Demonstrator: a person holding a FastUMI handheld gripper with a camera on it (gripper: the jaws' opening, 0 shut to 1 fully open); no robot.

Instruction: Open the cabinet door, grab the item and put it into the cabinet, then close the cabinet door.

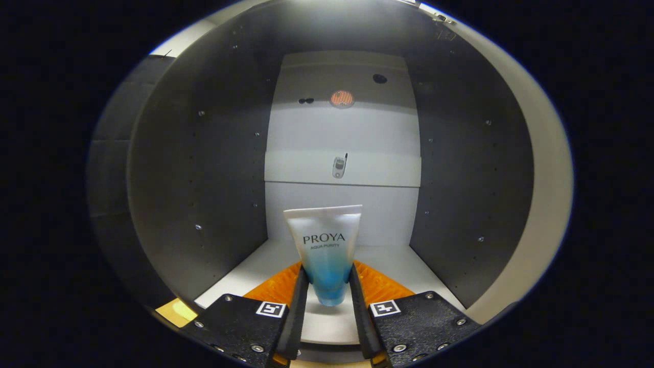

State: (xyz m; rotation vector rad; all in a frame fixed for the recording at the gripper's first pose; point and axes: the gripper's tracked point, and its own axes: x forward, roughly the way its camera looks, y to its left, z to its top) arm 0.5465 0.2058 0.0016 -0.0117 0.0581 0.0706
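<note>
- One tube (327, 253), white at its flat crimped top and fading to blue toward the cap end, stands upright with the cap down, held between the two fingers of the gripper (329, 294).
- Both fingers (299, 306) press against the tube's lower blue part, one on each side, so the jaws are narrow and clamped on it.
- Whether the cap touches the floor of the cabinet (204, 168) or hangs just above it cannot be told; a soft shadow lies beneath it.
- Tube and fingers are inside the cabinet, over the front part of its pale floor (409, 268).
- Dark side walls with rows of small holes rise on either side of the tube, well apart from it.
- Beyond the tube stands the pale back panel (342, 133), crossed by a horizontal band bearing a small metal fitting (339, 166).
- Higher on that panel sit a round reddish spot (342, 98) and a small dark hole (379, 78).
- To the right, a pale front edge (546, 194) of the cabinet curves past the dark wall.
</note>
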